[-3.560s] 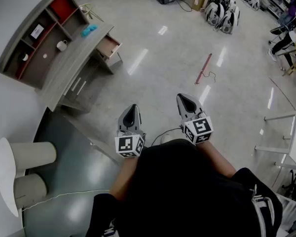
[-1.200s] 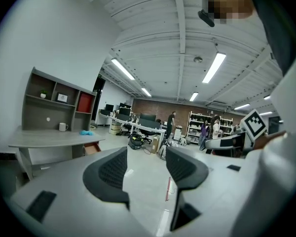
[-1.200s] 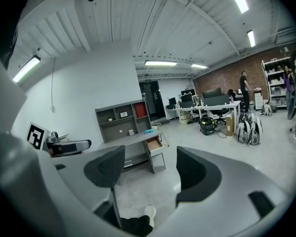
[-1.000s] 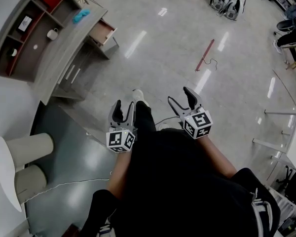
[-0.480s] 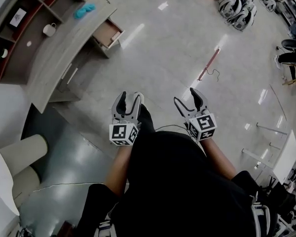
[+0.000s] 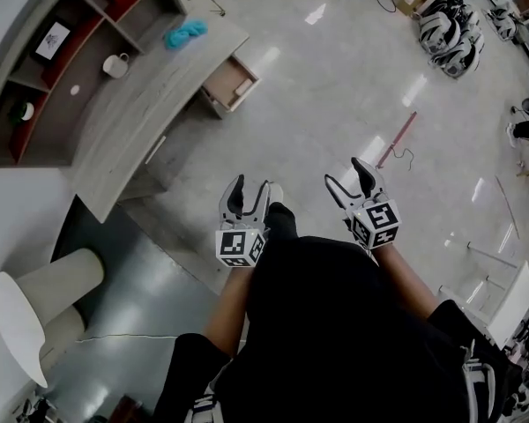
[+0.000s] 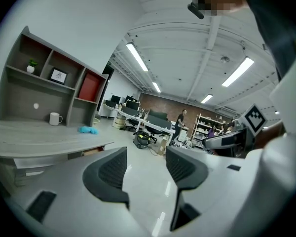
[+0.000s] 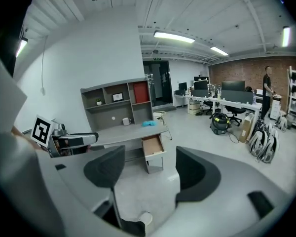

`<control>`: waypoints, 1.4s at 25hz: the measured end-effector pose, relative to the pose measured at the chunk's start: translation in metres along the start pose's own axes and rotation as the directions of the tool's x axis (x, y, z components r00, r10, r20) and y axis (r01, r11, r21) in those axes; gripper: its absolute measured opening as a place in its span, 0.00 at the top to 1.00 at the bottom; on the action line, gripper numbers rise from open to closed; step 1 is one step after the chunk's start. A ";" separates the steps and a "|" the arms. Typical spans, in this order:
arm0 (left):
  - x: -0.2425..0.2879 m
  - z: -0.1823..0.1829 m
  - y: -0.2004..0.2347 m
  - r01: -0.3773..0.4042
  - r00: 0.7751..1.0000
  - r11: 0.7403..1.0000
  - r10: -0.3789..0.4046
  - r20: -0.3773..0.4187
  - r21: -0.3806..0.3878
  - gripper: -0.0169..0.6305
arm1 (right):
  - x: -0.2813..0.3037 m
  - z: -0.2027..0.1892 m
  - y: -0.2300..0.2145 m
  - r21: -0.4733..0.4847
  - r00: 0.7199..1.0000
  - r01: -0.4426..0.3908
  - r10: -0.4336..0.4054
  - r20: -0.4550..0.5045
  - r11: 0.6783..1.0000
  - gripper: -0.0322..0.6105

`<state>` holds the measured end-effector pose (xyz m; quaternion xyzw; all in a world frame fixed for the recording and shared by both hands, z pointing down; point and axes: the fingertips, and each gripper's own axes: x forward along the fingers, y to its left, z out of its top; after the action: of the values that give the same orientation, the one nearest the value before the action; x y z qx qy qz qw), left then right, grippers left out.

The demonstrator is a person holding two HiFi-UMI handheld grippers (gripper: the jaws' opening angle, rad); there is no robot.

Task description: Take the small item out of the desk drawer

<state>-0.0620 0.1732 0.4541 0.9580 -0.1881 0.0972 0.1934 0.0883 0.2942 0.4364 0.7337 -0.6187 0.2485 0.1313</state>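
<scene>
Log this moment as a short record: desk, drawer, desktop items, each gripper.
Desk: curved grey wooden desk, well away from both grippers
Drawer: light brown desk drawer, pulled open; no small item can be made out inside from here
Desktop items: white mug; crumpled blue item
Left gripper: fingers apart, nothing between them, held over the floor
Right gripper: fingers apart, nothing between them, pointing toward the open drawer
</scene>
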 end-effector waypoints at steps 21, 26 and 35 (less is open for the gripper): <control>0.077 0.073 0.125 -0.062 0.996 0.987 0.072 0.061 -0.150 0.62 | 0.143 0.069 0.003 0.007 0.991 -0.080 0.080 -0.106 0.997 0.47; 0.072 0.087 0.123 -0.078 0.991 0.993 0.087 0.097 -0.088 0.62 | 0.156 0.063 0.007 0.014 0.983 -0.124 0.124 -0.138 0.992 0.47; 0.045 0.075 0.154 -0.237 0.962 0.956 0.256 0.097 -0.173 0.62 | 0.197 0.098 0.022 -0.162 0.963 -0.256 0.236 -0.133 0.953 0.47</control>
<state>-0.0739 -0.0037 0.4495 0.9125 -0.3244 0.0483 0.2446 0.1090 0.0748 0.4557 0.6209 -0.7168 0.2474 0.1988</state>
